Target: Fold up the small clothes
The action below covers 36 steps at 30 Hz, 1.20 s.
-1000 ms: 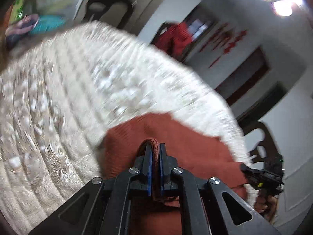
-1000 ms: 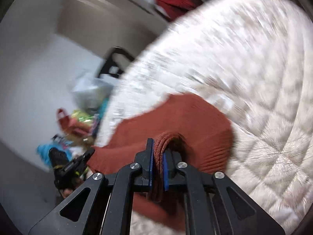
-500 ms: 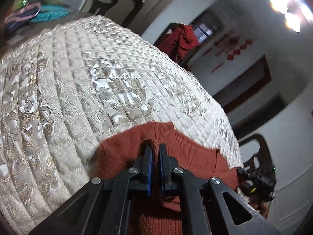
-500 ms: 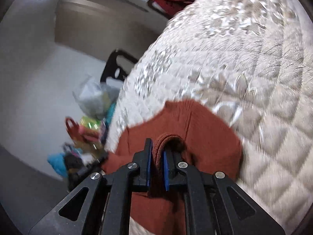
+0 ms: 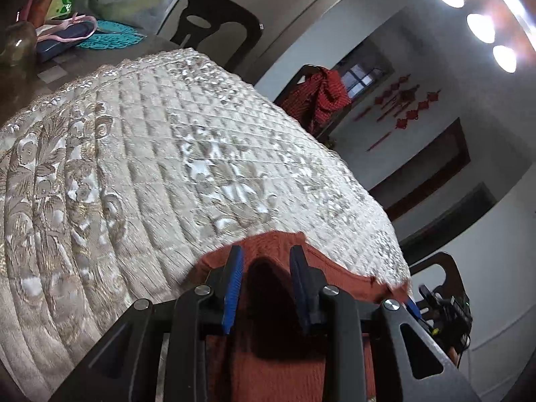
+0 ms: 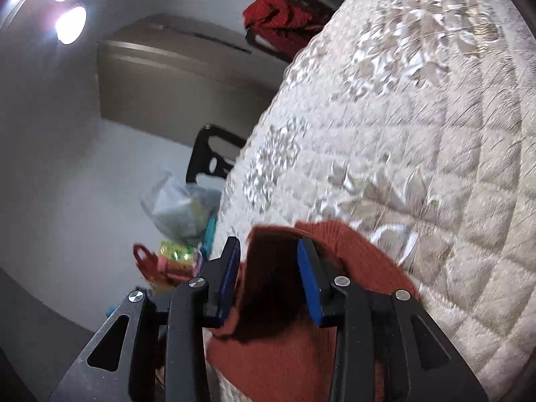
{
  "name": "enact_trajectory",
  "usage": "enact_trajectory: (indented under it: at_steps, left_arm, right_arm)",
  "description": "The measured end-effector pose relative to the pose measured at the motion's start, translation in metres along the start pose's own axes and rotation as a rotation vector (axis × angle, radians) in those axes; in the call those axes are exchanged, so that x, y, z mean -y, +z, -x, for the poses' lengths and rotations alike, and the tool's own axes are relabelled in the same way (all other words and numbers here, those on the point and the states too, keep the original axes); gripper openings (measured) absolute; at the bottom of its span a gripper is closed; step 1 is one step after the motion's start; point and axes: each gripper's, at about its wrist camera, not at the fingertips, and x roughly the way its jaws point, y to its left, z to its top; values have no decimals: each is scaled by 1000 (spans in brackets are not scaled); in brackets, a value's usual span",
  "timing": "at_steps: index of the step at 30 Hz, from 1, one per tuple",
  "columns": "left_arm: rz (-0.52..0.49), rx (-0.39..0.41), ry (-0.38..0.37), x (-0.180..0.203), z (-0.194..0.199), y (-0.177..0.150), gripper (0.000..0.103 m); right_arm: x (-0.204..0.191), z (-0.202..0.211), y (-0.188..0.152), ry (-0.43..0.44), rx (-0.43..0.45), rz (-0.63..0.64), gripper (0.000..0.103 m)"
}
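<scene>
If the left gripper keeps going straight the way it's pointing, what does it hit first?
Most likely the rust-red knit garment, whose edge lies just ahead between the opening fingers of the left gripper. Beyond that comes the quilted cream cover. Depth is hard to judge in this view.

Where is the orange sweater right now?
In both views, the orange sweater lies on the quilted cover's near edge, right under both opening tongs.

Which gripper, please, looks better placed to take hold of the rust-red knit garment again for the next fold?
Probably the left gripper: its opening fingers straddle the garment's far edge squarely. The right gripper, also opening, straddles a blurred corner at the quilted cover's side.
</scene>
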Motion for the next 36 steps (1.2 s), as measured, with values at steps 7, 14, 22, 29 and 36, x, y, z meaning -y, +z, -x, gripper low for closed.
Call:
enact_trajectory:
  at_steps: [7,14,22,29,36]
  left_arm:
    - [-60,4,-33,16,16,-18,31]
    - [-167,-63,6,22,16,-49,33]
    - [-308,-80,-11,48,33,-85,33]
    - [-444,-147,79,63,16,-105,38]
    - [-526,-140,72,100,18,-120,38]
  right_arm:
    - [-17,12,-20,-44,-13,123,37]
    - [-26,35,-57,-156,-30,283,37]
    - [-43,51,-107,-374,-49,551,23]
    - [-30,44,-119,-482,-95,625,18]
    - [-70,30,-151,-484,-88,790,20]
